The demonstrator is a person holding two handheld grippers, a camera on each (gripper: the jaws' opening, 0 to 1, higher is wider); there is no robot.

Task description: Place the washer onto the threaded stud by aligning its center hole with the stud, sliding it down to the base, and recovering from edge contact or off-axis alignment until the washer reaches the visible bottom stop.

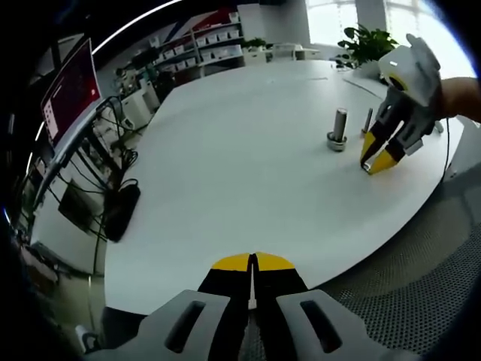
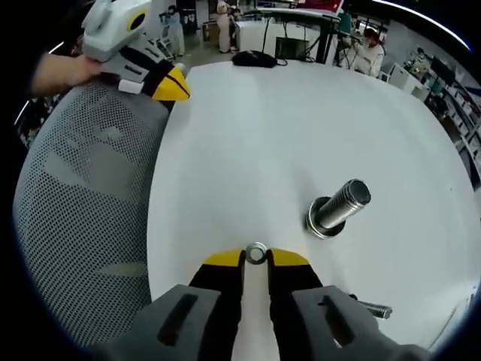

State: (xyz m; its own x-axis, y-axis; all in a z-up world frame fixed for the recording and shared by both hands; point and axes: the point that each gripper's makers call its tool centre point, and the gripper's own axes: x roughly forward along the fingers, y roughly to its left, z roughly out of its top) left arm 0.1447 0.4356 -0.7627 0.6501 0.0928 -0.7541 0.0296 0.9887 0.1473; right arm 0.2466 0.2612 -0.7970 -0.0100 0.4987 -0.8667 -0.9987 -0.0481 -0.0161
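The small washer [image 2: 256, 253] is held between the tips of the right gripper [image 2: 256, 257], just beside the upright threaded stud [image 2: 342, 205] on the white table [image 2: 248, 128], while the left gripper [image 1: 252, 262] is kept closed, empty and far off.

A: The room was bright; daylight came through the windows [image 1: 331, 19] behind the plant [image 1: 366, 43], which were blown out white.

B: And the bench [image 1: 248, 173]?

A: Evenly lit, with only soft, faint shadows beside the stud [image 2: 338, 208]. Fisheye bending curved its edges, and detail far beyond the stud went soft.
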